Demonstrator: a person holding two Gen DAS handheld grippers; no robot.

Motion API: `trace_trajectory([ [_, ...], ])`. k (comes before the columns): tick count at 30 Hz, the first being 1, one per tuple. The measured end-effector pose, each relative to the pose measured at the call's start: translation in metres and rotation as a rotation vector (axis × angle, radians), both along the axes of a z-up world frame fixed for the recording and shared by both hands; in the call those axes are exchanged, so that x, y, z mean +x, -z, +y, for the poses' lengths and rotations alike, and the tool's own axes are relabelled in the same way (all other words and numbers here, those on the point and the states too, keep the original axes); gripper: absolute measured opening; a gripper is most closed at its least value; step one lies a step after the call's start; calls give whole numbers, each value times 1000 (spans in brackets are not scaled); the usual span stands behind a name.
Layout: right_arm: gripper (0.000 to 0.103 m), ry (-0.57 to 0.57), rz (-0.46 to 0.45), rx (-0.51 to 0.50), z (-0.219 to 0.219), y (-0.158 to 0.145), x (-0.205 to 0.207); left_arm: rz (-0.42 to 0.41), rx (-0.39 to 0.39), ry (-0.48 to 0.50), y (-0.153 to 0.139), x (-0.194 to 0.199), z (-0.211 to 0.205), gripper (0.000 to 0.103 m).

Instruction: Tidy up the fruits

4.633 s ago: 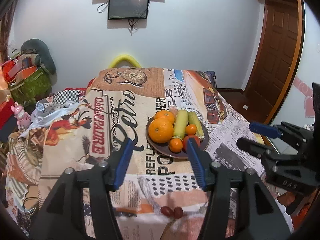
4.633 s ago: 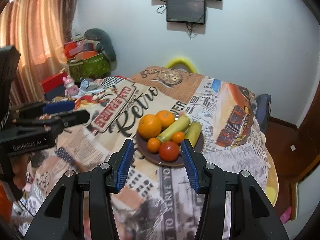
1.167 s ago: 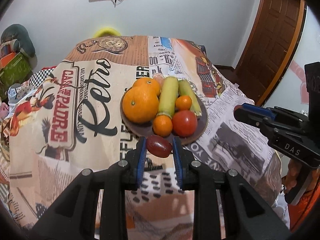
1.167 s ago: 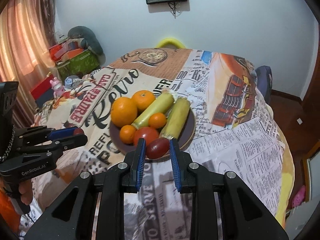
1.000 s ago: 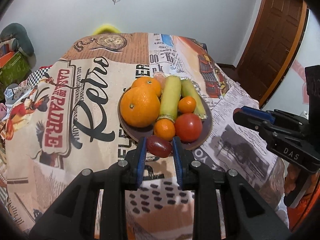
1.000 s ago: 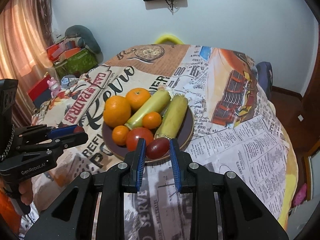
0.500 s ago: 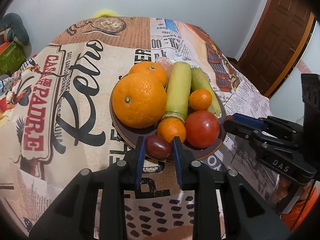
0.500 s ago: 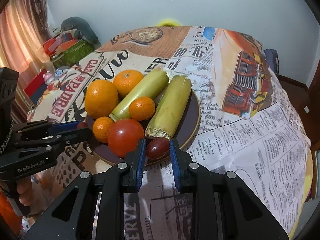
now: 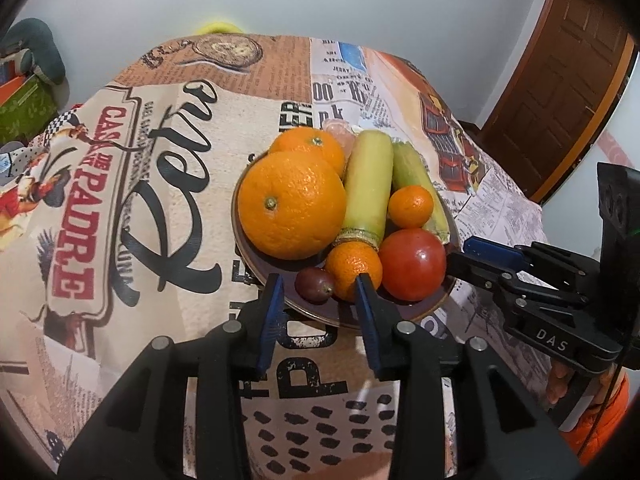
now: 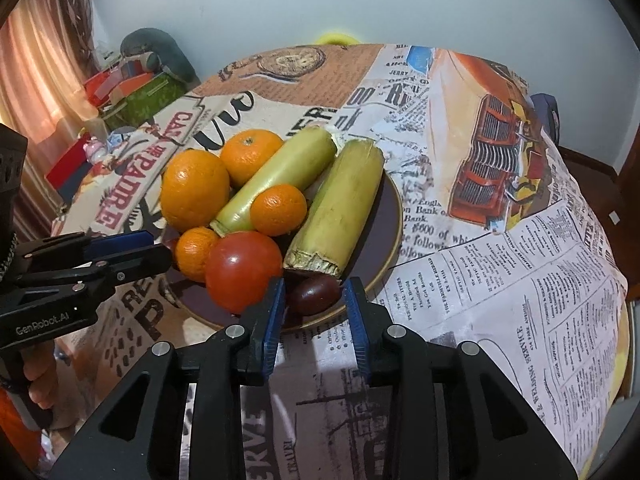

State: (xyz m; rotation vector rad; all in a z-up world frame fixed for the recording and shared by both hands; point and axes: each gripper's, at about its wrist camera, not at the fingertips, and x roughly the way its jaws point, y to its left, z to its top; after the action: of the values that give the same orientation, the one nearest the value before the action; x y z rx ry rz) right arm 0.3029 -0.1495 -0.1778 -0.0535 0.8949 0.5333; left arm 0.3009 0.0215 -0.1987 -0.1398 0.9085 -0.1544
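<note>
A dark plate (image 9: 269, 270) with a gold rim holds two oranges (image 9: 292, 204), two mandarins (image 9: 354, 266), a tomato (image 9: 412, 264) and two green stalks (image 9: 368, 184). A dark red grape (image 9: 314, 285) lies on the plate's near edge between the pads of my left gripper (image 9: 319, 281). Its jaws are opening, and neither pad touches the grape. In the right wrist view a second grape (image 10: 314, 295) rests on the plate (image 10: 384, 224) below a stalk (image 10: 340, 208). My right gripper (image 10: 315, 286) is opening around it, with a thin gap on each side.
The table carries a printed newspaper-style cloth (image 9: 160, 200) that slopes off at its edges. The two grippers flank the plate and stand close to each other. Boxes and a cushion (image 10: 152, 56) are piled at the back left. A brown door (image 9: 560, 92) stands at the right.
Both grippers have come down and closer to the plate. Each was shut on a grape; both have now spread their jaws, and the grapes lie on the plate.
</note>
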Motion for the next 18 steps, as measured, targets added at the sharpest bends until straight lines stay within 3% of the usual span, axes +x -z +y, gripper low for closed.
trace_trajectory([
  [7, 29, 24, -98, 27, -8, -43, -22, -103, 7, -22, -45, -28, 2, 36],
  [18, 29, 74, -388, 130, -26, -151, -106, -405, 38, -37, -152, -120, -10, 36],
])
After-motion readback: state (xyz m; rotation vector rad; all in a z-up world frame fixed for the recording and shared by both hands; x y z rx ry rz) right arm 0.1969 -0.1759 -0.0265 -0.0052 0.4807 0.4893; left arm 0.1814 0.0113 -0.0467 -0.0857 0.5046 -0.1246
